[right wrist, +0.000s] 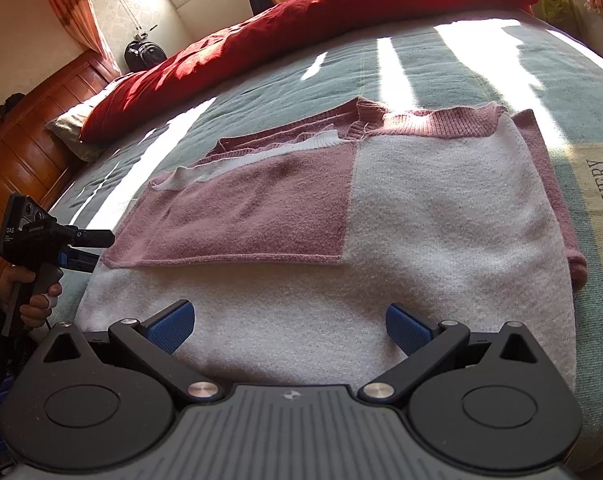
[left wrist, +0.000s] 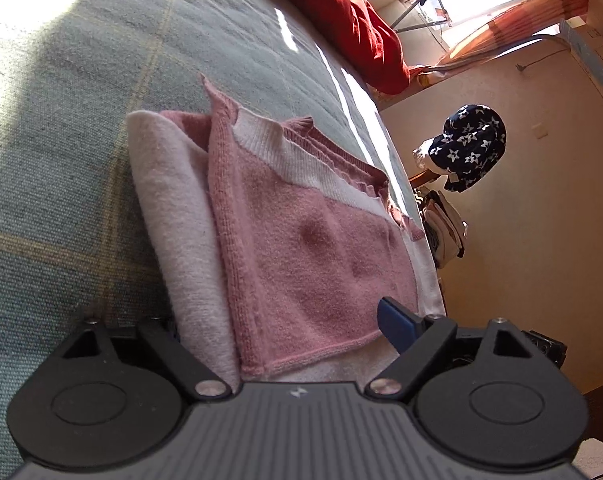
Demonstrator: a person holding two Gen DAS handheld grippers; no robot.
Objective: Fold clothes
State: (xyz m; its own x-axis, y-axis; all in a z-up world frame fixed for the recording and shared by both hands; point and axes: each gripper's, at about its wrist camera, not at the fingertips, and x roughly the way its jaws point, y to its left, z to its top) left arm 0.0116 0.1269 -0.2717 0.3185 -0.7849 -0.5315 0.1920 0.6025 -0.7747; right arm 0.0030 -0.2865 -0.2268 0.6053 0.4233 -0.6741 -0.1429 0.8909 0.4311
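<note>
A pink and white knitted sweater (left wrist: 301,240) (right wrist: 421,208) lies folded flat on the grey-green checked blanket (right wrist: 461,64), one pink sleeve laid across its white body. My left gripper (left wrist: 281,326) is rolled on its side at the sweater's left edge, jaws wide. One blue fingertip (left wrist: 397,326) shows above the pink layer; the other is hidden under the white fold. From the right wrist view the left gripper (right wrist: 95,248) sits at that corner, held by a hand (right wrist: 37,300). My right gripper (right wrist: 291,328) stands open over the sweater's near white hem, nothing pinched.
A red duvet (right wrist: 321,12) (left wrist: 361,20) is bunched along the far side of the bed, with a pillow (right wrist: 73,124) and wooden headboard (right wrist: 29,132) at the left. A navy star-print garment (left wrist: 469,144) hangs by the wall beyond the bed edge.
</note>
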